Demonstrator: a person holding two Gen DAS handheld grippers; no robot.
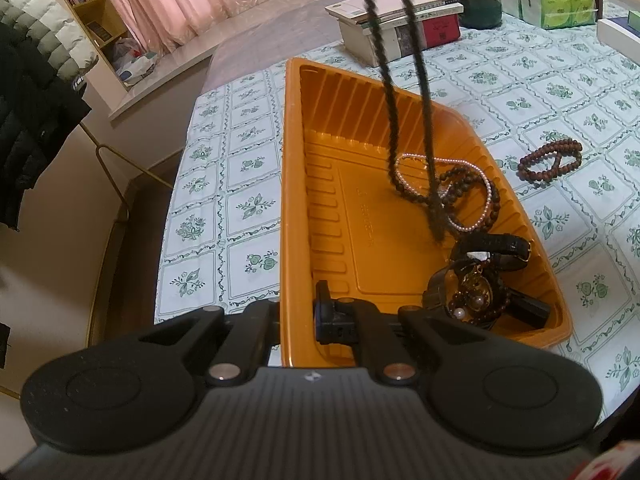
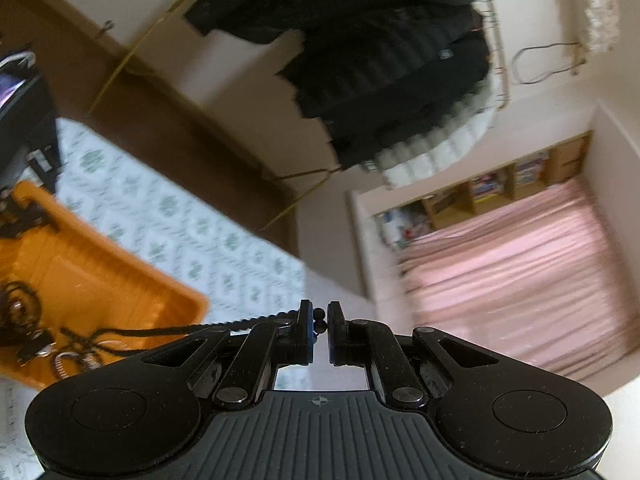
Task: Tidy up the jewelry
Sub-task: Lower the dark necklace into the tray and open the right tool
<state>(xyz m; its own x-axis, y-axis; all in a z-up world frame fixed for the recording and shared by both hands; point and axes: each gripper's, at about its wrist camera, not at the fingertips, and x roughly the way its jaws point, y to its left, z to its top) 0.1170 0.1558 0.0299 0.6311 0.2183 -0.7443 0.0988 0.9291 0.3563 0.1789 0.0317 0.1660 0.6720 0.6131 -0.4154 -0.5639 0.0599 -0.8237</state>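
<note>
- While the left gripper (image 1: pixel 298 316) sits nearest us in its own view, we see its jaws pinched onto the near-left wall of the orange tray (image 1: pixel 320 184), one finger outside the wall, one inside.
- Just right of that grip, in the tray's near right corner, we note a heap of dark watch straps and a dark bead bracelet (image 1: pixel 480 284).
- Further in, mid-tray, lies a pearl strand (image 1: pixel 478 184) tangled with brown beads.
- A long dark bead necklace (image 1: pixel 404 92) hangs as two strands from above the frame, its low end touching down among that mid-tray pile.
- Beyond the tray's right side, on the patterned tablecloth (image 1: pixel 248 168), a brown bead bracelet (image 1: pixel 552 160) lies apart from the tray.
- Far back we see stacked books (image 1: pixel 400 20) and green tissue packs (image 1: pixel 556 4).
- In the right wrist view, blurred, the right gripper (image 2: pixel 319 326) is nearly closed, with a few small dark beads of the necklace between its fingertips; the strand trails left from the tips down into the tray.
- So the necklace is held by the right tongs above the tray and only its lower end rests inside.
</note>
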